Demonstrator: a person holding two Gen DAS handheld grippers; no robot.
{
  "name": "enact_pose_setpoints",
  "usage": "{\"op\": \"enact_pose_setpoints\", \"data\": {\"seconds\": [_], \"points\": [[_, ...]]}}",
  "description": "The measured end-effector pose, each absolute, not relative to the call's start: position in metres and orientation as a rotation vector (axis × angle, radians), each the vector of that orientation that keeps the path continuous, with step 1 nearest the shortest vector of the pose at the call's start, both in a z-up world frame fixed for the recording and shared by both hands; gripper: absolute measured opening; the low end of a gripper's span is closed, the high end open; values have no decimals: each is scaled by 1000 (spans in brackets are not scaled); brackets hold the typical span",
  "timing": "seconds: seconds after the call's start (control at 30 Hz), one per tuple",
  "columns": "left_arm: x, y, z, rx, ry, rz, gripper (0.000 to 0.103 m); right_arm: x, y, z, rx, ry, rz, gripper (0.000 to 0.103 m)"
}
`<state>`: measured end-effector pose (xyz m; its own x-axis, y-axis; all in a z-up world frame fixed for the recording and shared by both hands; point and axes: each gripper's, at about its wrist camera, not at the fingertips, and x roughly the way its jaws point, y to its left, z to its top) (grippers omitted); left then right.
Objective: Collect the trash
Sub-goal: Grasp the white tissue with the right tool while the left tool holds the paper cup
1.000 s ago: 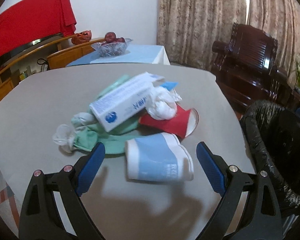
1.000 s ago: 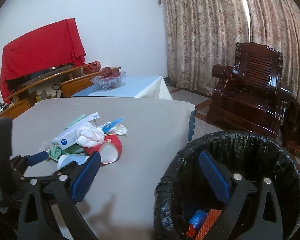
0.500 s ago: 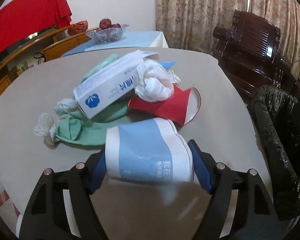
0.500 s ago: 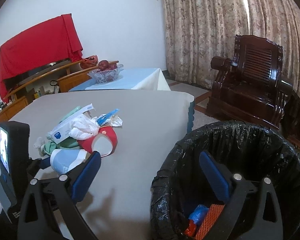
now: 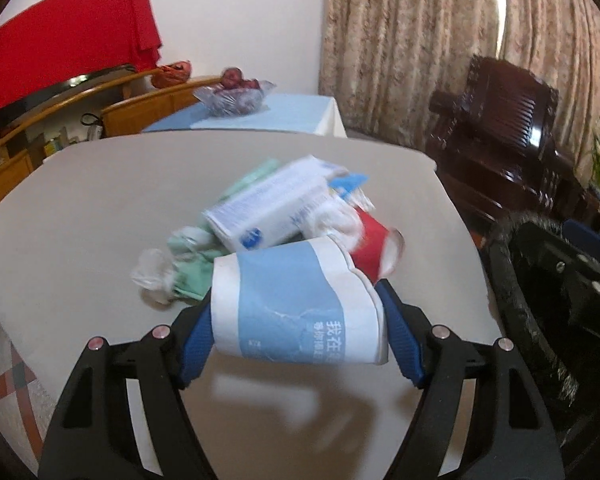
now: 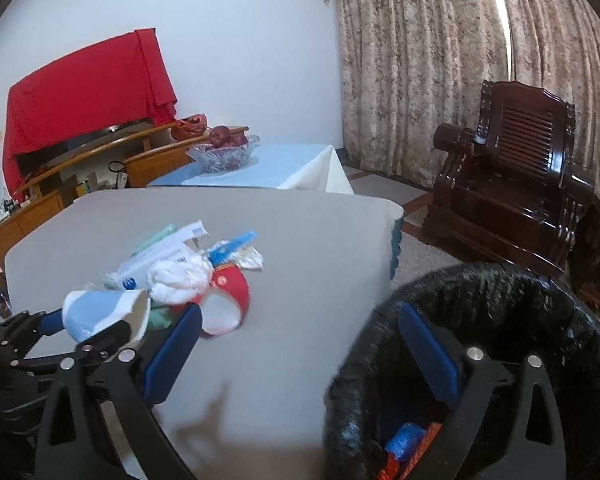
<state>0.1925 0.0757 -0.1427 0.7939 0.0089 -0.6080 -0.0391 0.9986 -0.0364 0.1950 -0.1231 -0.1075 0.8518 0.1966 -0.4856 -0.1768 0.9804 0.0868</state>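
Left claw (image 5: pixel 296 322) has now clamped the blue-and-white paper cup (image 5: pixel 296 304) and lifted it off the bench (image 5: pixel 100 200), clear of the trash pile (image 5: pixel 276 216). Right claw (image 6: pixel 296 344) hangs open, empty, over the black-lined bin (image 6: pixel 500 292). Next, likely: carry cup to bin.

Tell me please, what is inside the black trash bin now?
Inside the black trash bin, the right wrist view shows a blue crumpled piece and something orange-red at the bottom. The right gripper and the bin's rim cover the rest.
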Motion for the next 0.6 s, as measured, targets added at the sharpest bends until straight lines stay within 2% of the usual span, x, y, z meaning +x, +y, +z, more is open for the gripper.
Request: {"op": "enact_pose_setpoints", "data": {"seconds": [0.43,0.6], "points": [[196,130,-116,-75,566,146,72,233,-49,-119,34,530,315,96],[198,149,-118,-83,554,185,72,251,-24,-131,23,560,351,91]]}}
